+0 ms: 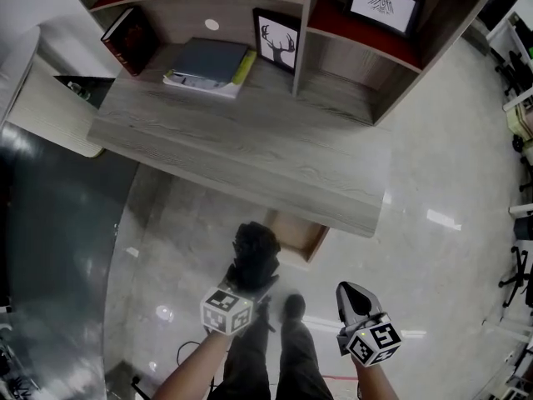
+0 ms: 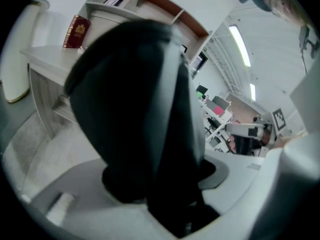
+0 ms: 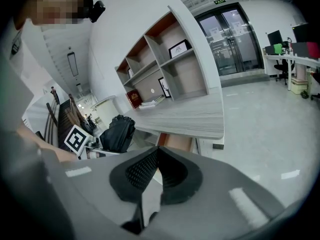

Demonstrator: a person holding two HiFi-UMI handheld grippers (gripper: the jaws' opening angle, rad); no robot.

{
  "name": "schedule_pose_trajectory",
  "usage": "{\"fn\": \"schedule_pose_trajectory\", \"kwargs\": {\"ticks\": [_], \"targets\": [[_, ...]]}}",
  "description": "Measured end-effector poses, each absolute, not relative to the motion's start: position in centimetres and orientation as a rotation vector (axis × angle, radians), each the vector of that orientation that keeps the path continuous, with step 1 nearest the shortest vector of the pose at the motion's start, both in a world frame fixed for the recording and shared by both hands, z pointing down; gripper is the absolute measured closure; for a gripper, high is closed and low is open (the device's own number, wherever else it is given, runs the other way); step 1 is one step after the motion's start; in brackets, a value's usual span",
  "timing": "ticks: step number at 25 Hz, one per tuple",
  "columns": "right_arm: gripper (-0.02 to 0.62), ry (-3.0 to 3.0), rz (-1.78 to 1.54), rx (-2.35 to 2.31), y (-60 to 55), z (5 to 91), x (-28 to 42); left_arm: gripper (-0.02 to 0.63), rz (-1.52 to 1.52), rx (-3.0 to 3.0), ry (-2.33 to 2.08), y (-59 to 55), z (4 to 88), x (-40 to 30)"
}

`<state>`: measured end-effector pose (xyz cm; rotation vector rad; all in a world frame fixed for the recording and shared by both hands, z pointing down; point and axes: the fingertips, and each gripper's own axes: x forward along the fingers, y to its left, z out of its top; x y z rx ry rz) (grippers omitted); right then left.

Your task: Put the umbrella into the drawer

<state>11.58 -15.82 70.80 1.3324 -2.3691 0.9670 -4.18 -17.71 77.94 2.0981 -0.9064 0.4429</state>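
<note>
Room: pale glossy floor (image 1: 416, 182), one grey desk (image 1: 250, 148) with shelves behind.
Drawer (image 1: 300, 238): one, pulled open under the desk's front edge.
Umbrella (image 1: 254, 257): one, black and folded, clamped in the left tongs (image 1: 248, 288).
Axis: it runs from the tongs out toward the drawer, with its far end just short of the drawer's near corner.
Right tongs (image 3: 156, 151): tips together, nothing between them, low and to the drawer's right.
Nearer hand: the left, I'd judge.
</note>
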Motion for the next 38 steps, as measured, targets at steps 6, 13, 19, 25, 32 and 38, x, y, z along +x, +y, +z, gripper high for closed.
{"fn": "schedule_pose_trajectory", "kwargs": {"ticks": [6, 13, 19, 25, 32, 38], "targets": [[0.6, -2.361, 1.005, 1.35, -15.6, 73.6, 11.5, 0.362, 0.425, 2.043, -0.884, -18.5, 81.9, -2.4], [0.6, -2.4, 1.007, 1.351, -16.2, 75.5, 11.7, 0.362, 0.435, 2.006, -0.871, -19.3, 85.7, -0.1], [0.6, -2.415, 0.964, 1.338, -17.1, 77.9, 12.4, 0.362, 0.477, 1.995, -0.863, -19.6, 88.1, 1.3], [0.6, -2.44, 0.939, 1.311, -18.2, 80.1, 11.8, 0.362, 0.497, 1.961, -0.856, -20.2, 90.0, 2.1], [0.6, -2.463, 0.93, 1.235, -18.2, 82.6, 10.4, 0.362, 0.551, 1.922, -0.845, -21.1, 92.0, 3.1], [0.6, -2.468, 0.957, 1.246, -18.5, 83.7, 10.2, 0.362, 0.568, 1.888, -0.846, -22.5, 93.2, 3.6]]}}
